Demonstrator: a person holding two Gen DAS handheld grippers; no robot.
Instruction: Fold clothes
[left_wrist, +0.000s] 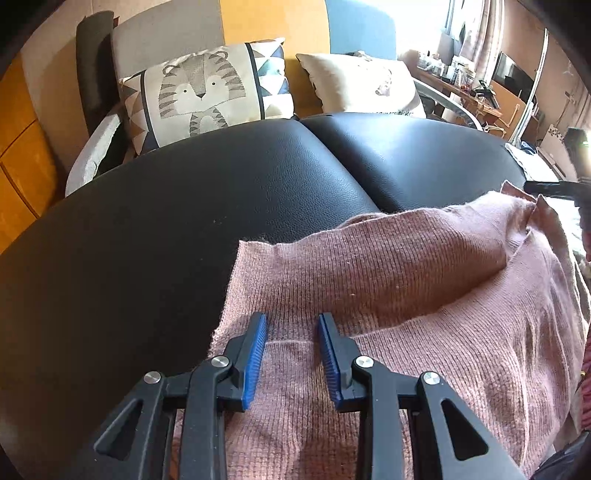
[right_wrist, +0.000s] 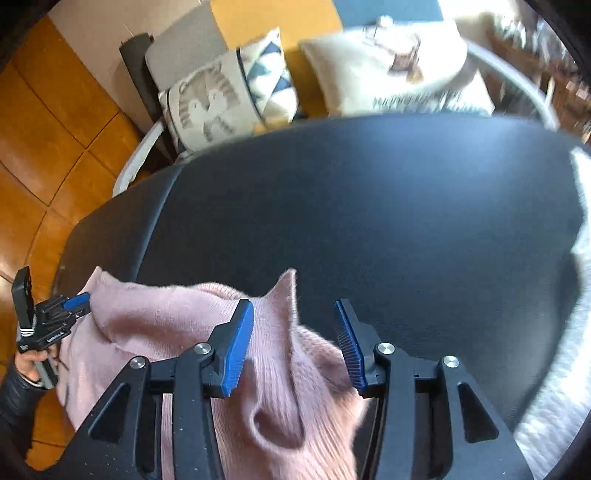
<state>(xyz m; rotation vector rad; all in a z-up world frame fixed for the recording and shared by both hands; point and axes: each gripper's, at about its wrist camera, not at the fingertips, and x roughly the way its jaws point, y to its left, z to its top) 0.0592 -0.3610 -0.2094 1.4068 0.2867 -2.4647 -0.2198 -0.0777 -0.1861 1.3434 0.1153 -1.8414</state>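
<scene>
The left gripper (left_wrist: 291, 325) and right gripper (right_wrist: 293, 314) both hang released over the pink sweater (left_wrist: 406, 295) at lower frame; its loose, bunched knit may slip off the black cushion (left_wrist: 184, 203).

**What the two wrist views leave out**

The pink sweater (left_wrist: 424, 295) runs off the bottom and right edges of the left wrist view, so its full outline cannot be told. The right gripper (left_wrist: 546, 186) shows there only as a dark sliver at the right edge; whether its fingers meet cannot be told from that view. The right wrist view is motion-blurred: the cushions (right_wrist: 388, 66) and the white fabric (right_wrist: 561, 387) at the right edge are smeared.
</scene>
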